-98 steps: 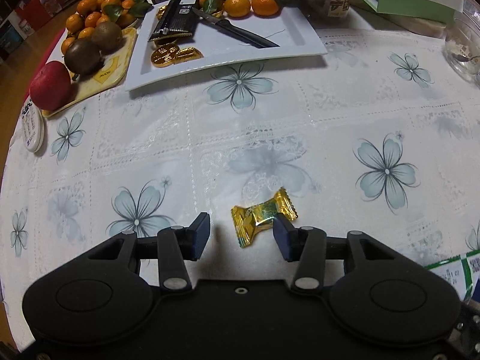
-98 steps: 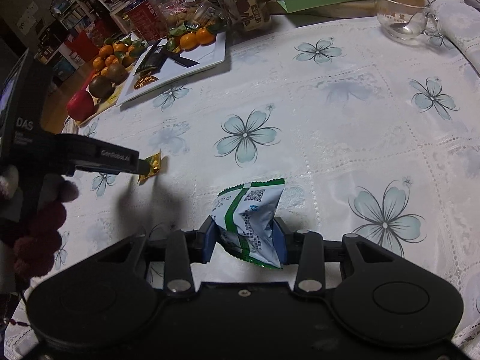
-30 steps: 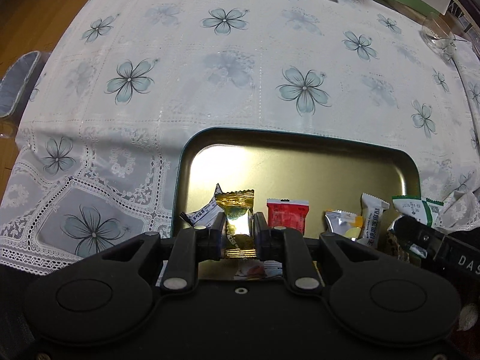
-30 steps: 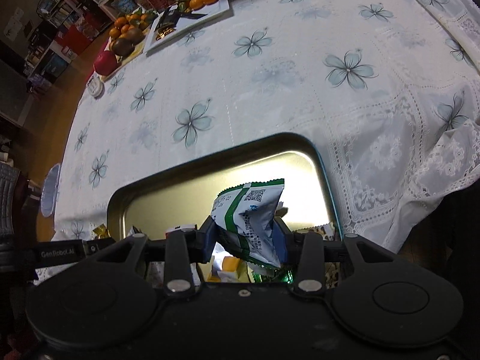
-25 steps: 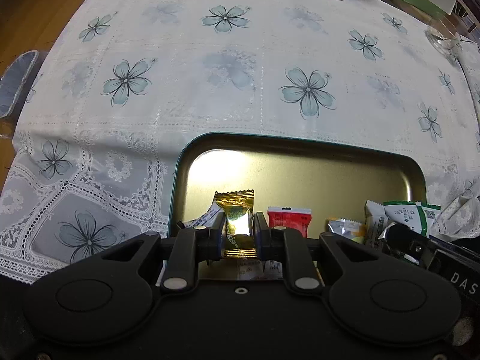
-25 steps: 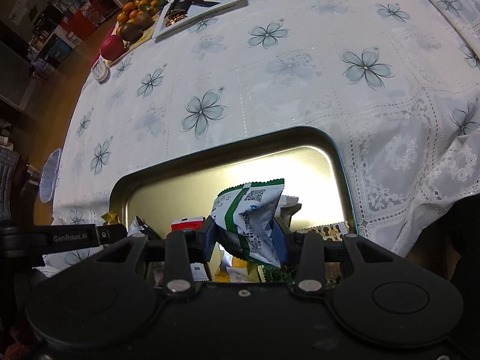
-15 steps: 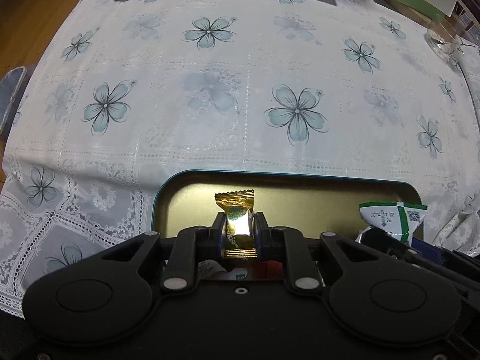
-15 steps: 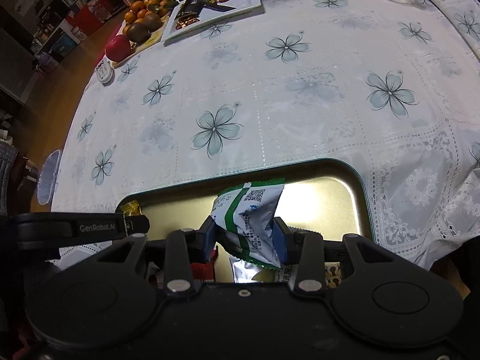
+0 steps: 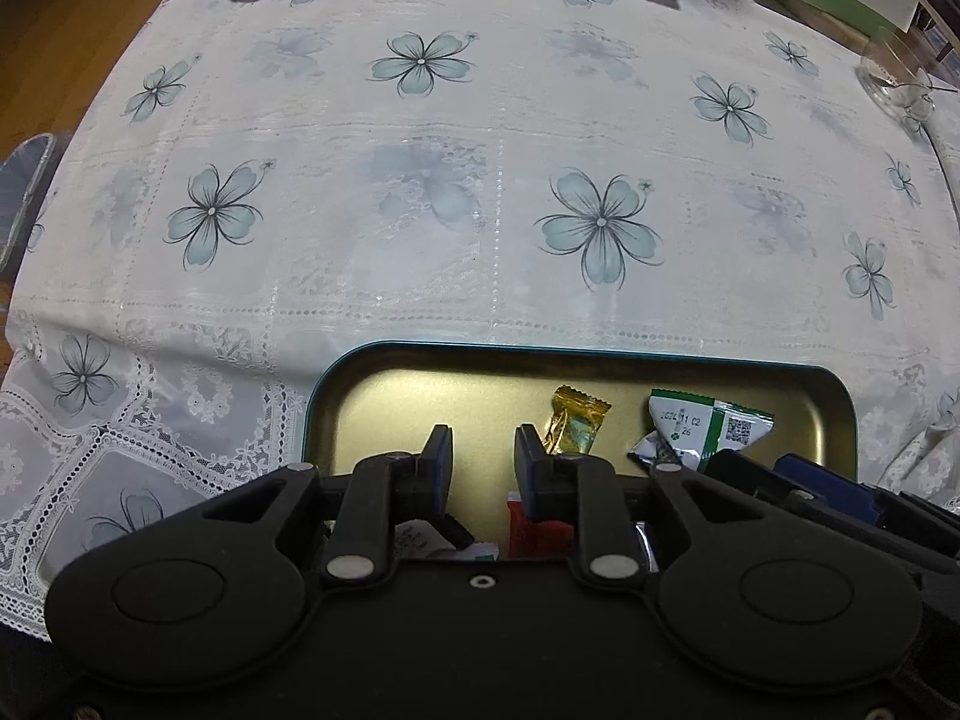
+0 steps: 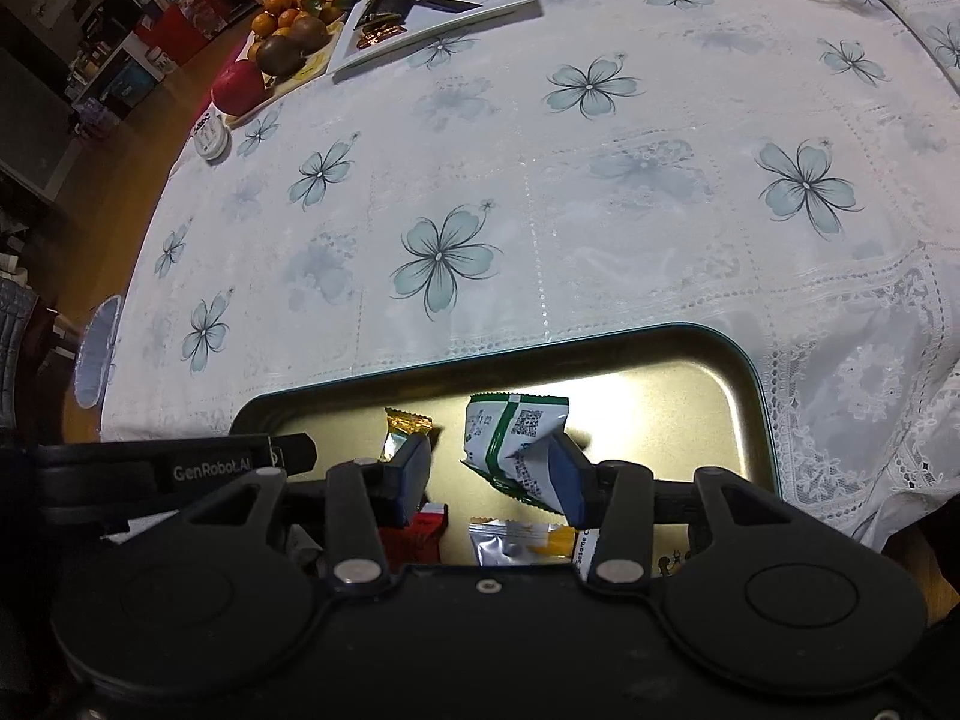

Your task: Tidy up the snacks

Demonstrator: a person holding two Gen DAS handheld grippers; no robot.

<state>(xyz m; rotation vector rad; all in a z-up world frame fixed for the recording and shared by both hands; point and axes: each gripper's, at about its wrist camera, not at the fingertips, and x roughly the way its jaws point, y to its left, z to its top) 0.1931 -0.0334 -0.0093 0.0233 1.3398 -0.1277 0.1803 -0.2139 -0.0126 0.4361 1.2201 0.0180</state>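
The left gripper hangs over the gold tray. Its jaws are opening and nothing is between them. The gold candy lies loose in the tray, just right of the jaws. Next comes the green and white snack bag. The right gripper is over the tray too, and its jaws are opening. The bag leans on the right pad only, clear of the left one.
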